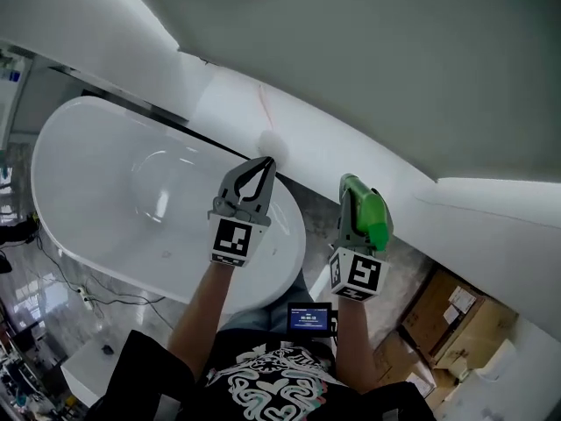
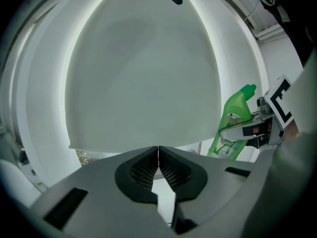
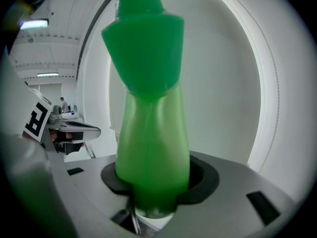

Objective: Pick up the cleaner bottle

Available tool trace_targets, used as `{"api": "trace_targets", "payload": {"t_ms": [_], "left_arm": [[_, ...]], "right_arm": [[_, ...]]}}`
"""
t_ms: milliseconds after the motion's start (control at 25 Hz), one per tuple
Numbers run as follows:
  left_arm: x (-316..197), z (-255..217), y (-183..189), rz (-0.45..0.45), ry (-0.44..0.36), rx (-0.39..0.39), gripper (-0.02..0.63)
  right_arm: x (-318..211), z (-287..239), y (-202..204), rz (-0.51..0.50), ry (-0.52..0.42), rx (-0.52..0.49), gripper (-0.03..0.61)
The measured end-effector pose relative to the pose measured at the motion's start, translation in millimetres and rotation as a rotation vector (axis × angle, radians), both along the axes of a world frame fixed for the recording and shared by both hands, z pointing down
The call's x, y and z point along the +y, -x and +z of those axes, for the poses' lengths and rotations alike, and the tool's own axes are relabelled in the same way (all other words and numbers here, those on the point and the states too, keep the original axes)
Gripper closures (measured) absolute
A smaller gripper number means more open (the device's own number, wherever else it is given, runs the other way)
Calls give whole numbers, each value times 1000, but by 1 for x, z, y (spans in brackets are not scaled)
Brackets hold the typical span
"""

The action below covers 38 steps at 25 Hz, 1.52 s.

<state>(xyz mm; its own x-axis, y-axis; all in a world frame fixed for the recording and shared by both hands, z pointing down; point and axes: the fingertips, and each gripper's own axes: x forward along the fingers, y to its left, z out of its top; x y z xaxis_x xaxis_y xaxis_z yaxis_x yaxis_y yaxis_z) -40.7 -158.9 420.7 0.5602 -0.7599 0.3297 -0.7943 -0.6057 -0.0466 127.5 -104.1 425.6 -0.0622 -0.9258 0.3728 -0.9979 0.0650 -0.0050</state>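
Note:
The green cleaner bottle is held up in the air, cap end pointing away from me, with my right gripper shut on its body. In the right gripper view the bottle fills the middle, wedged between both jaw pads, its cap at the top. From the left gripper view the same bottle shows at the right edge, label visible. My left gripper is raised beside it, left of the bottle, jaws closed together with nothing between them; its pads meet tip to tip.
A white freestanding bathtub lies below at the left, with a white ledge behind it. Cardboard boxes sit at the lower right. Cables run across the marble floor at the left.

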Motion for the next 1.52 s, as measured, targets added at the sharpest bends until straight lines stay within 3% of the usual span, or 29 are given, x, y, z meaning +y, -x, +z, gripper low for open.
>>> {"api": "trace_targets", "payload": {"t_ms": [400, 920, 1280, 1520], "left_arm": [[44, -88, 5, 8, -68, 25, 597], [105, -163, 10, 47, -120, 66, 597], [115, -204, 10, 34, -185, 90, 597], [125, -203, 8, 40, -187, 76, 597]], "right_arm": [[51, -82, -11, 74, -61, -42, 368], [103, -150, 7, 66, -115, -46, 368], [115, -192, 7, 61, -188, -82, 368], [122, -205, 9, 53, -215, -77, 368]]}}
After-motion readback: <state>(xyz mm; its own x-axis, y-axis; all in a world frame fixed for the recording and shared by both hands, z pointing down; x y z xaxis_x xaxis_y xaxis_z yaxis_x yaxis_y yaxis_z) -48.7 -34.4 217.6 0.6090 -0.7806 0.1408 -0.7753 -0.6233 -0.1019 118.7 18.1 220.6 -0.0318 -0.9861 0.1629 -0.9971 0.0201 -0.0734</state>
